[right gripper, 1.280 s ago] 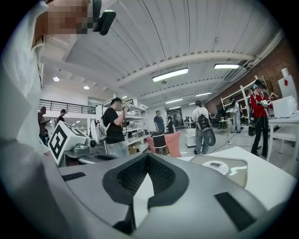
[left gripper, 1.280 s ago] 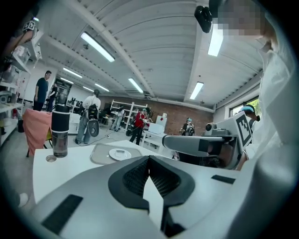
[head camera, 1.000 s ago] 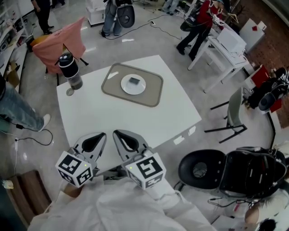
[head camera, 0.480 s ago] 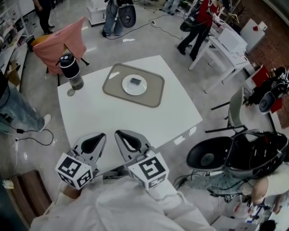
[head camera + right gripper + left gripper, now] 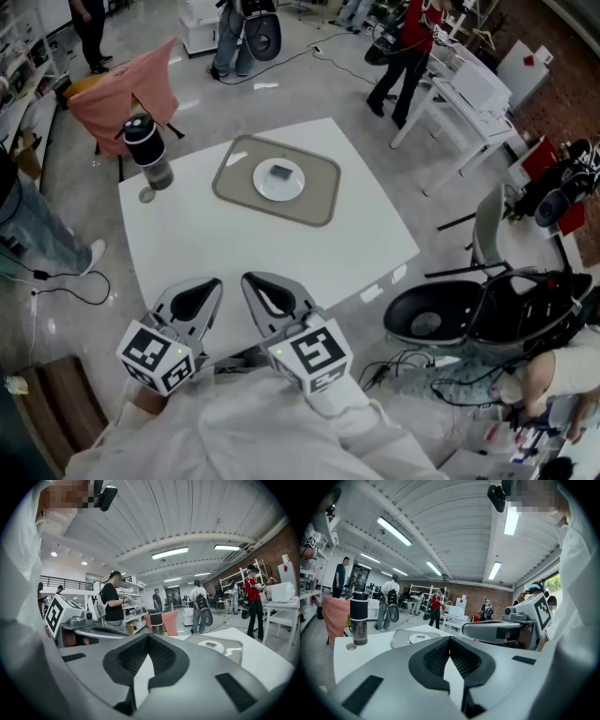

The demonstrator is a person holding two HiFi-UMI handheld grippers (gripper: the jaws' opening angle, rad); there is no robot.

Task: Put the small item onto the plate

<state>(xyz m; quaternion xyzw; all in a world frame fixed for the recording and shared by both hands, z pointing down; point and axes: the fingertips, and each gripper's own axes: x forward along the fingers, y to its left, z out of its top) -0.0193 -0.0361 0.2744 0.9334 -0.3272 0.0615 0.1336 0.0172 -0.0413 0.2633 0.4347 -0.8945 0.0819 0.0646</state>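
- The small grey flat item [image 5: 280, 172] lies on the round white plate [image 5: 262, 188], near its middle. The plate sits on a tan tray with rounded corners [image 5: 317, 194] at the far side of the square white table [image 5: 234, 246].
- From the right gripper [image 5: 251, 279] the plate lies at about 12 o'clock, well apart. From the left gripper [image 5: 208, 284] it lies nearer 1 o'clock. The right gripper is slightly the nearer of the two.
- The item's long axis seems to run roughly 9 to 3 o'clock, though it is too small in the head view to be sure.
- Both grippers hang over the table's near edge with their jaws pressed together and nothing between the pads.
- Judged from this, the placing is already done and no reach is needed.
- The tabletop between grippers and tray is bare. A black-and-clear tumbler [image 5: 146, 149] stands at the 10 o'clock corner, with a small round disc [image 5: 145, 194] beside it.
- The room is a busy workshop with a polished grey floor, several people standing, a pink cloth [image 5: 122, 89] draped over a seat, and a black chair [image 5: 427, 323] at 4 o'clock.
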